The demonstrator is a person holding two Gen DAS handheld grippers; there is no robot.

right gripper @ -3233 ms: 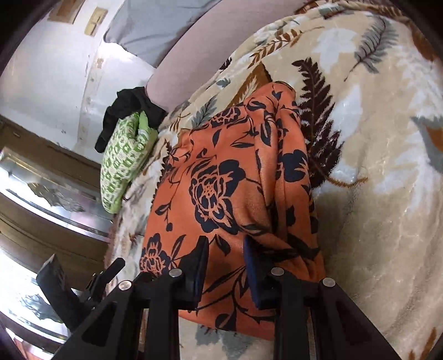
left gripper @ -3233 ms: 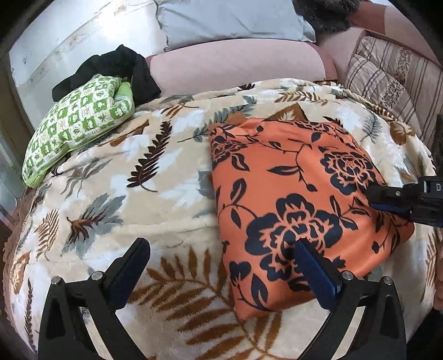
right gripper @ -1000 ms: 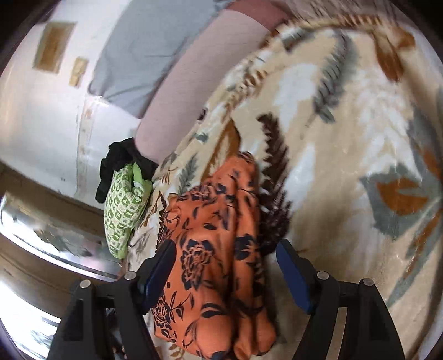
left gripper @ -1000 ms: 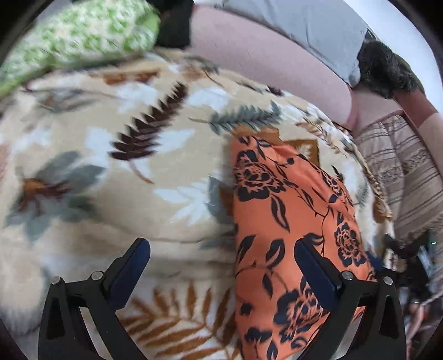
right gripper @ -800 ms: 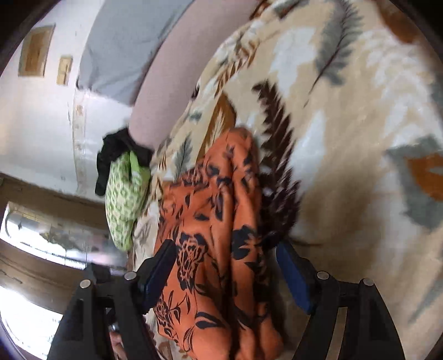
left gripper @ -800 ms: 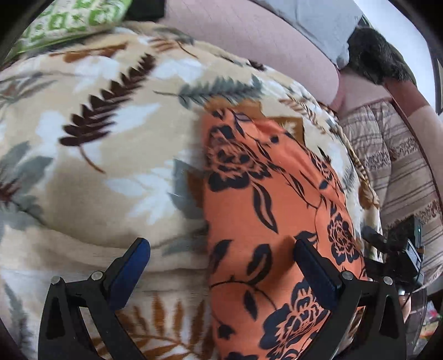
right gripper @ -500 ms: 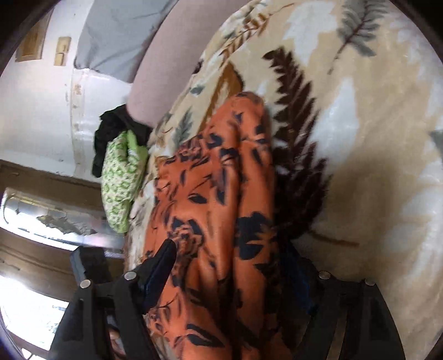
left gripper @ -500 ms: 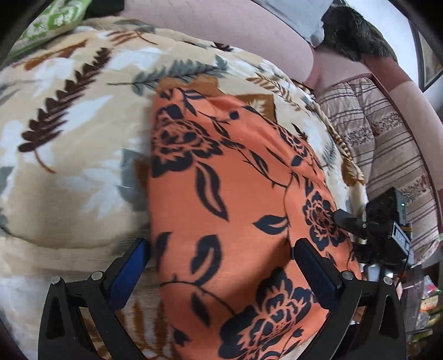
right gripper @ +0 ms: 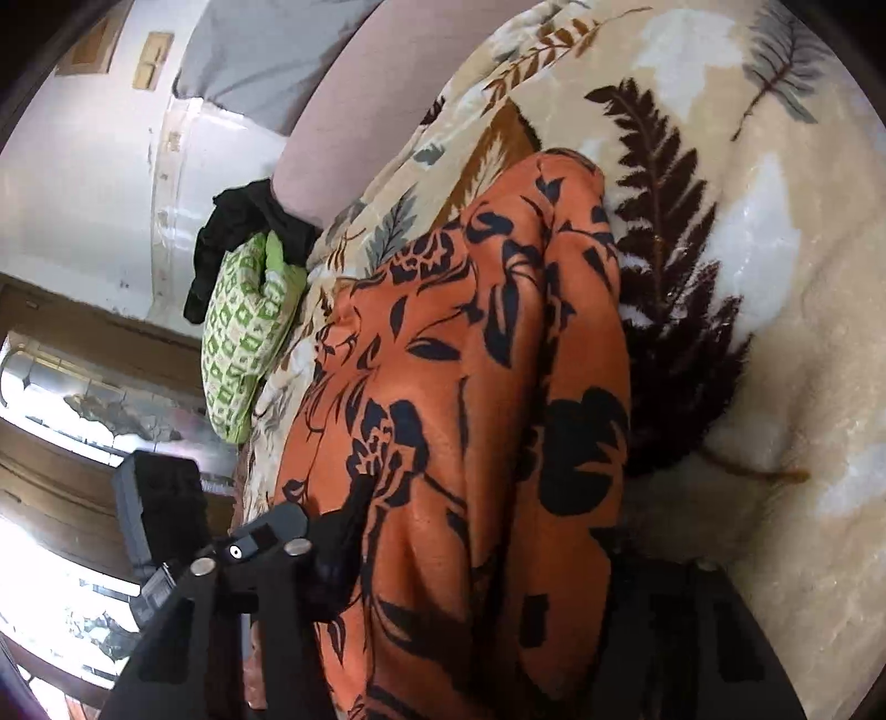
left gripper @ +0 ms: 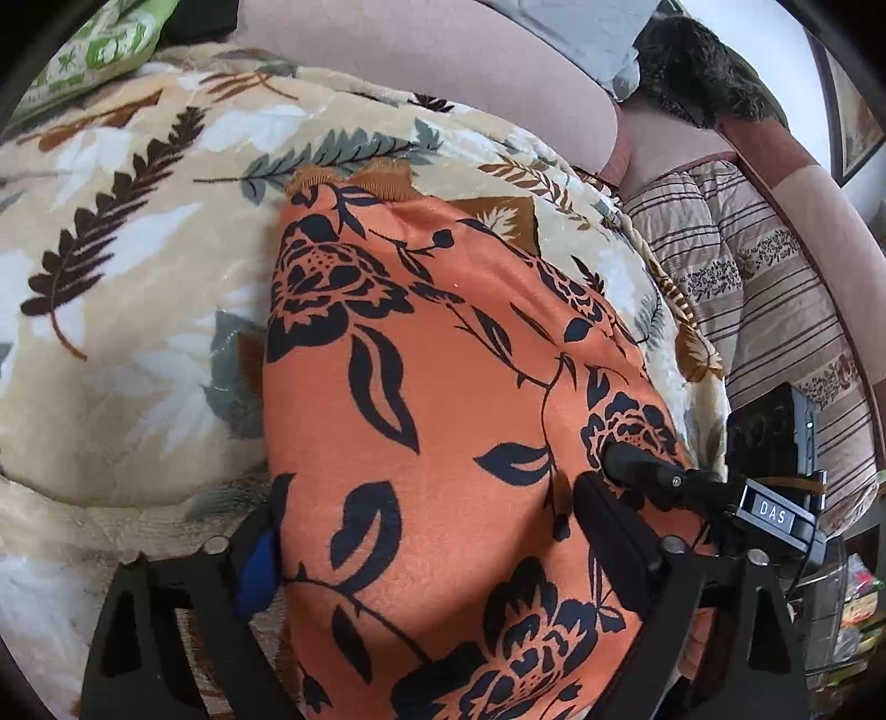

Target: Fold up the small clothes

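A folded orange garment with a dark floral print lies on a leaf-patterned blanket. My left gripper is open, its two fingers straddling the near end of the garment. The right gripper shows in the left wrist view at the garment's right edge. In the right wrist view the same garment fills the space between my right gripper's open fingers. Its right finger is partly hidden by fabric.
A green patterned folded cloth with a black garment on it lies at the blanket's far corner. A pink sofa back, a grey cushion and a striped quilt border the blanket.
Both grippers have moved in onto the orange garment from opposite ends. The right gripper, shut on the fabric 3 s ago, has opened. The garment now sits between each gripper's open fingers.
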